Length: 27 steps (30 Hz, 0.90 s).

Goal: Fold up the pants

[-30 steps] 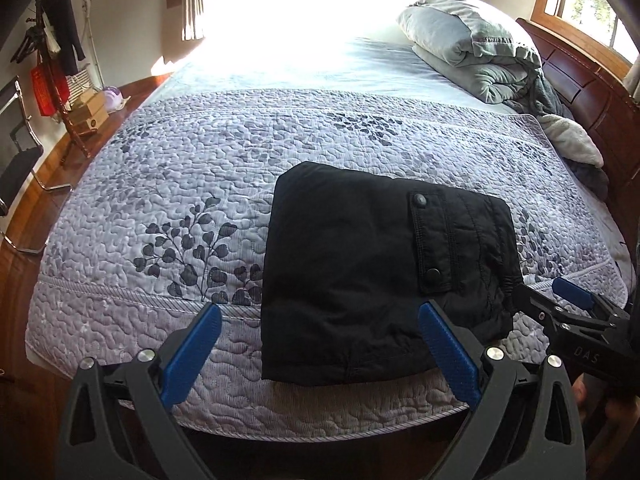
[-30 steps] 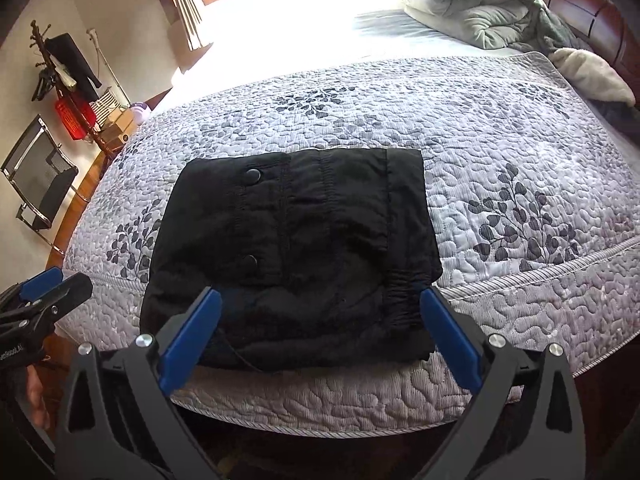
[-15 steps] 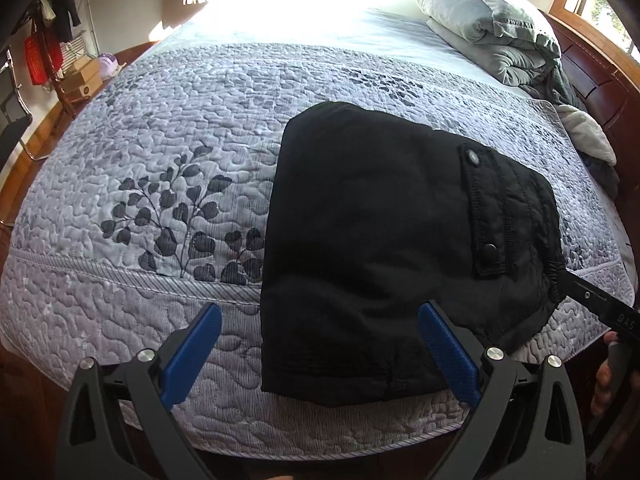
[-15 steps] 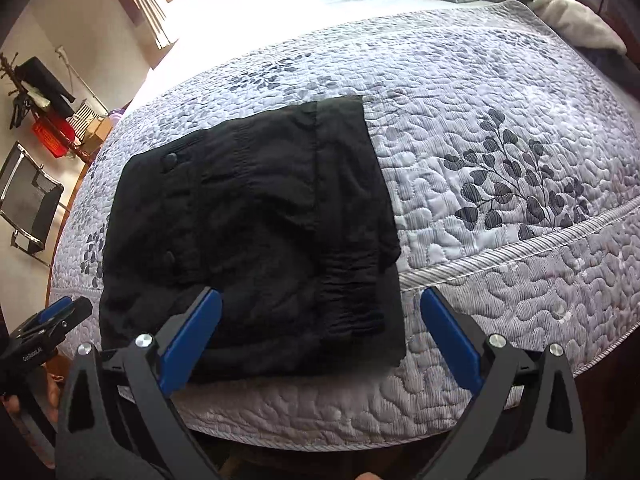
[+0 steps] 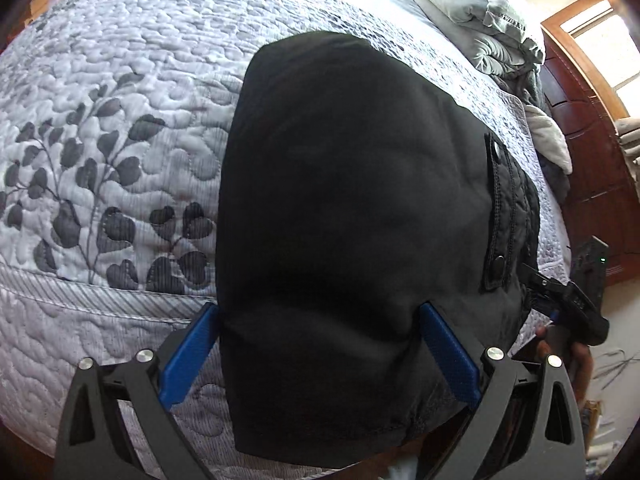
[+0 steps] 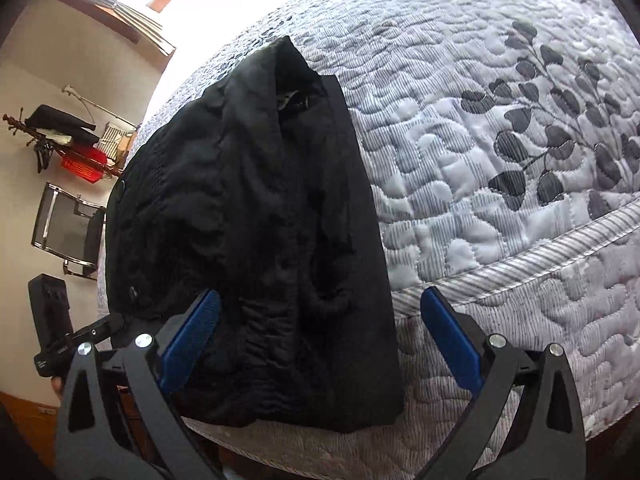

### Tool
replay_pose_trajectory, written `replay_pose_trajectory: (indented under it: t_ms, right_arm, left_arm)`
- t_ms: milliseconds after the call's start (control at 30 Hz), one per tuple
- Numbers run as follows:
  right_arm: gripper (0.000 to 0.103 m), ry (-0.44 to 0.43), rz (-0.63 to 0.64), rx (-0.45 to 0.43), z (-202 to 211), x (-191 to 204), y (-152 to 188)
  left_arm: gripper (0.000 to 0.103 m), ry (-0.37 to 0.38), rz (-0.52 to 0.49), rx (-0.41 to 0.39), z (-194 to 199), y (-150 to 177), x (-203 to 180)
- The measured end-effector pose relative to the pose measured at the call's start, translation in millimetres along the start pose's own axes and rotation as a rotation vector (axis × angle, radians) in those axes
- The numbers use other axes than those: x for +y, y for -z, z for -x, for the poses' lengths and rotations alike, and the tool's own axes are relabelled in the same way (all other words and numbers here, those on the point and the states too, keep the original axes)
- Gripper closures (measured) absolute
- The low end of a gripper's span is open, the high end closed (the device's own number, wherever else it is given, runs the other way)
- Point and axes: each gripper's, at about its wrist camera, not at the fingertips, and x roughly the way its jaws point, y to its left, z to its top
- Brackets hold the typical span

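Observation:
The black pants [image 5: 352, 208] lie folded in a thick rectangle on the grey quilted bedspread [image 5: 100, 128], near the bed's front edge. My left gripper [image 5: 318, 320] is open, its blue fingers straddling the near left corner of the pants. My right gripper [image 6: 318, 308] is open over the waistband end of the pants [image 6: 260, 220]; its left finger is over the cloth and its right finger over the quilt. The right gripper also shows at the right edge of the left wrist view [image 5: 560, 296], and the left gripper at the left edge of the right wrist view [image 6: 80, 340].
Grey pillows and blankets [image 5: 480, 12] are piled at the head of the bed by a wooden headboard [image 5: 588, 128]. A folding chair [image 6: 68, 228] and a coat rack with a red bag [image 6: 80, 160] stand by the wall.
Both grippers have moved in close and low over the near edge of the folded pants, which now fill much more of each view. Both stay open.

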Motion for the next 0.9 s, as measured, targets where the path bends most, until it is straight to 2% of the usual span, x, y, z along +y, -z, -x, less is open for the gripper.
replay_pose_trajectory:
  t_ms: [133, 267, 333, 400, 533, 600, 667, 767, 833, 900]
  right_arm:
    - [0.002, -0.069, -0.018, 0.024, -7, -10, -2]
    - [0.002, -0.090, 0.000, 0.032, -8, -12, -1]
    - [0.002, -0.091, 0.021, 0.038, -8, -12, -1]
    - [0.002, -0.098, 0.028, 0.047, -9, -11, -1]
    - [0.002, -0.114, 0.030, 0.068, -9, -17, -5]
    - [0.002, -0.118, 0.035, 0.073, -10, -16, -5]
    - [0.002, -0.124, 0.055, 0.078, -10, -13, -7]
    - [0.002, -0.144, 0.080, 0.090, -11, -9, -7]
    - [0.002, -0.151, 0.069, 0.096, -13, -10, -8]
    - [0.002, -0.165, 0.051, 0.096, -13, -12, -9]
  left_arm:
    - [0.004, 0.099, 0.007, 0.049, -6, -5, 12]
    - [0.004, 0.150, -0.010, 0.085, -6, -9, 16]
    - [0.004, 0.145, -0.044, 0.147, -13, -15, 18]
    - [0.003, 0.198, -0.003, 0.213, -22, -22, 28]
    - [0.003, 0.279, 0.037, 0.286, -32, -32, 43]
    - [0.004, 0.319, 0.049, 0.300, -33, -36, 43]
    - [0.004, 0.409, 0.091, 0.309, -36, -35, 45]
    - [0.004, 0.437, 0.109, 0.296, -35, -34, 47]
    - [0.004, 0.476, 0.118, 0.308, -37, -28, 54]
    - [0.004, 0.483, 0.134, 0.309, -39, -25, 54]
